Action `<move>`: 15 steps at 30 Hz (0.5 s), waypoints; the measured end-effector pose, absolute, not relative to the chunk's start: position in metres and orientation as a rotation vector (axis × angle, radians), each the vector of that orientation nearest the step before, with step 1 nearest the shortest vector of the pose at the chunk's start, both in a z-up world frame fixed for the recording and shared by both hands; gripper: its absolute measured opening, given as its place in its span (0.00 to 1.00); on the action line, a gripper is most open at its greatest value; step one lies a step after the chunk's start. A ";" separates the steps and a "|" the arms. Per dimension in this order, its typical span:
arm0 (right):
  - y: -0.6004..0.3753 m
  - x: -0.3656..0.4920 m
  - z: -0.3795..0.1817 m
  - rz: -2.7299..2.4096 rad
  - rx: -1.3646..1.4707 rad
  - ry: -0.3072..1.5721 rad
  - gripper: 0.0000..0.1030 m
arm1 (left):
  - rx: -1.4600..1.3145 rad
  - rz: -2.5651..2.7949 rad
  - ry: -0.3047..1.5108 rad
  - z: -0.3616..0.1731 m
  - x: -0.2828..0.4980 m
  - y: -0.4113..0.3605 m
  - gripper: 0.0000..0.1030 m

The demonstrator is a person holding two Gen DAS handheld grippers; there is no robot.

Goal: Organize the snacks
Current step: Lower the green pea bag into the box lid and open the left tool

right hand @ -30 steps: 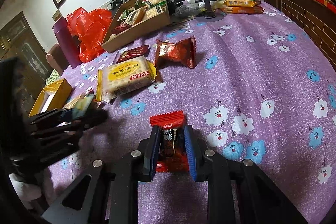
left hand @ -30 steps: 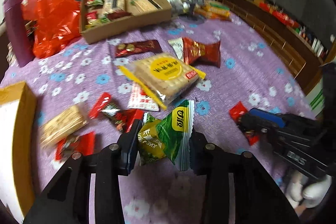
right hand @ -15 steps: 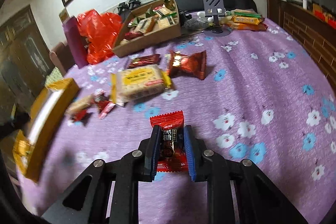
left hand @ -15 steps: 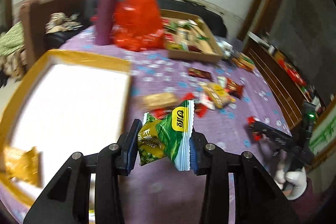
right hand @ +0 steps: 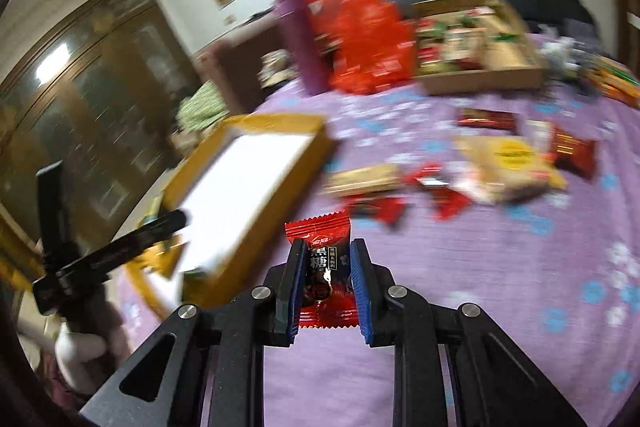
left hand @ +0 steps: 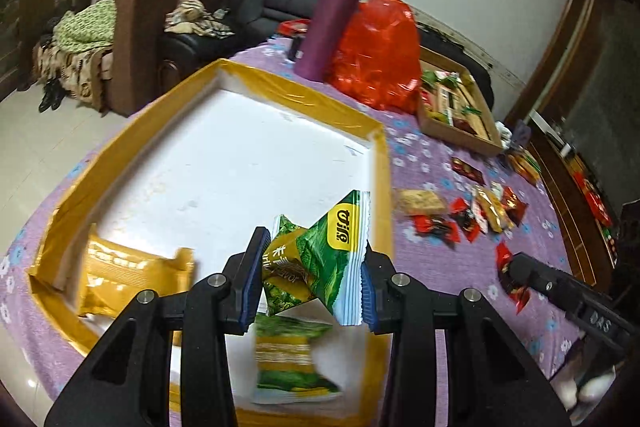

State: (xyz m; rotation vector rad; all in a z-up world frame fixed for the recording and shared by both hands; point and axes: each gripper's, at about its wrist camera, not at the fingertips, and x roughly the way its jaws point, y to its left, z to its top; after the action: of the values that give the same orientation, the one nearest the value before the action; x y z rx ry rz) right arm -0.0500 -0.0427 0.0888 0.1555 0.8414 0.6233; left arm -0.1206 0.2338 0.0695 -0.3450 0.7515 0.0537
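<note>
Left wrist view: left gripper (left hand: 312, 277) clamped on a green snack packet (left hand: 320, 259), pads pressing both sides, packet held above the yellow-rimmed white tray (left hand: 304, 95). Inside the tray, a gold packet (left hand: 128, 275) near its left wall and a green-and-yellow packet (left hand: 288, 359) at its near edge. Beyond the tray: purple bottle (left hand: 332, 23), red plastic bag (left hand: 376, 51), cardboard box (left hand: 460, 111) of snacks. Loose snacks (left hand: 468, 211) right of the tray on the purple floral cloth (left hand: 420, 163)

Right wrist view: right gripper (right hand: 326, 287) nearly shut, pinching a red candy packet (right hand: 322, 267) above the cloth, right of the tray (right hand: 248, 183); view blurred
</note>
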 end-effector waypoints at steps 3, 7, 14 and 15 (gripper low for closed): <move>0.001 -0.051 0.089 0.700 0.115 0.871 0.22 | -0.371 0.072 0.749 0.065 -0.122 0.249 0.37; 0.044 -0.055 0.085 0.749 0.059 0.892 0.22 | -0.422 0.107 0.748 0.057 -0.124 0.273 0.37; 0.093 -0.050 0.068 0.764 -0.011 0.930 0.22 | -0.477 0.125 0.752 0.046 -0.124 0.298 0.40; 0.097 -0.048 0.066 0.762 -0.018 0.932 0.22 | -0.483 0.123 0.752 0.046 -0.124 0.300 0.41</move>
State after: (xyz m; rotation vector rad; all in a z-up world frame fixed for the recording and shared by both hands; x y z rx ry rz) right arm -0.0485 0.0970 0.0662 -0.0179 0.9315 0.7620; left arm -0.1235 0.2995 0.0463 -0.4825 0.7519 0.1227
